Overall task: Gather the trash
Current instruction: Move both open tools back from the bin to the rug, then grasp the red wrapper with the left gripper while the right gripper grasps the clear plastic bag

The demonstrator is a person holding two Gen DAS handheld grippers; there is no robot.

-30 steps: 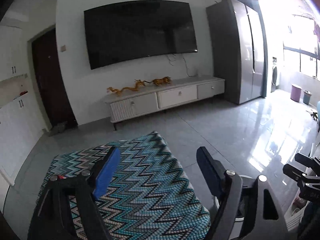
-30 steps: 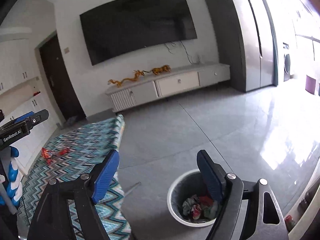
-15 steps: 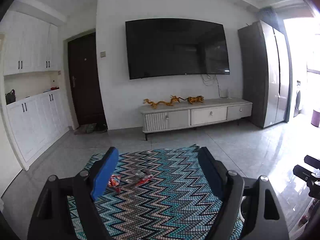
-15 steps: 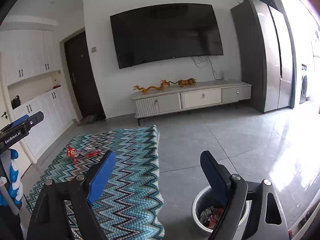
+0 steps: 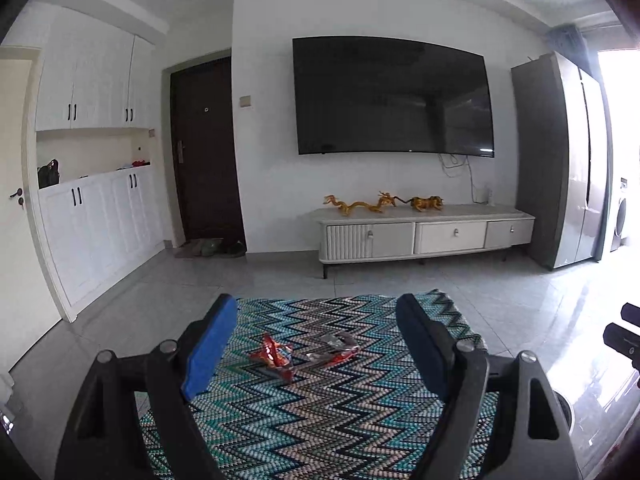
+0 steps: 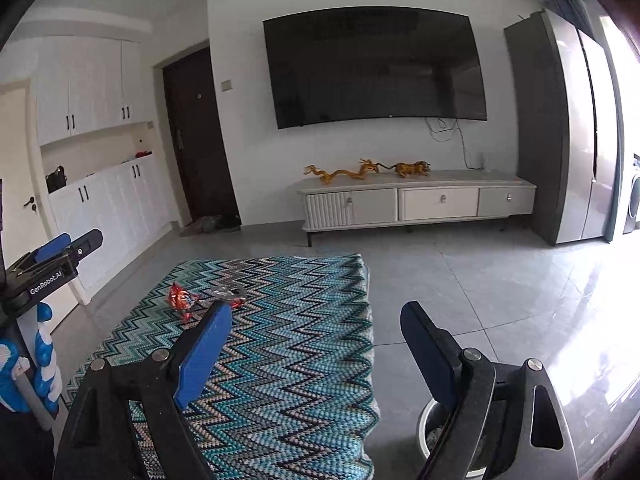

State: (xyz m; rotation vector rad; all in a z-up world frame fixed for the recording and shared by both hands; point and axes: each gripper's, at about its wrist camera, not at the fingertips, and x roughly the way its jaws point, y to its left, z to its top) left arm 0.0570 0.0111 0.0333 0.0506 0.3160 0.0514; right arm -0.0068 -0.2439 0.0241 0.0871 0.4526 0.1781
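Grey tile floor, glossy, with strong window glare toward the right side. Zigzag rug in teal, black and cream lies on it; seen from the right wrist, its right edge runs straight, with bare tile beyond.

Room: white wall carrying a large dark television. Below it a low white media cabinet with three drawer fronts, two golden figurines on top. Dark entry door to the left, shoes on the floor at its foot. White built-in cupboards along the left wall, a dark bag in their open niche. Tall grey refrigerator at right, washing machine partly visible past it.

Trash: red snack wrapper and a clear-and-red wrapper lie just beside each other on the rug, toward its far left part. Nothing stands between them and the left gripper, which frames them between its fingers, apart from both. Jaws wide, nothing gripped.

Right gripper likewise wide and empty, over the rug's right half; wrappers well ahead to its left. White waste bin stands on tile just off the rug's right edge, largely hidden behind the right finger; contents unclear.

Blue-and-white gloved hand holds the left gripper's handle at the right view's left edge.
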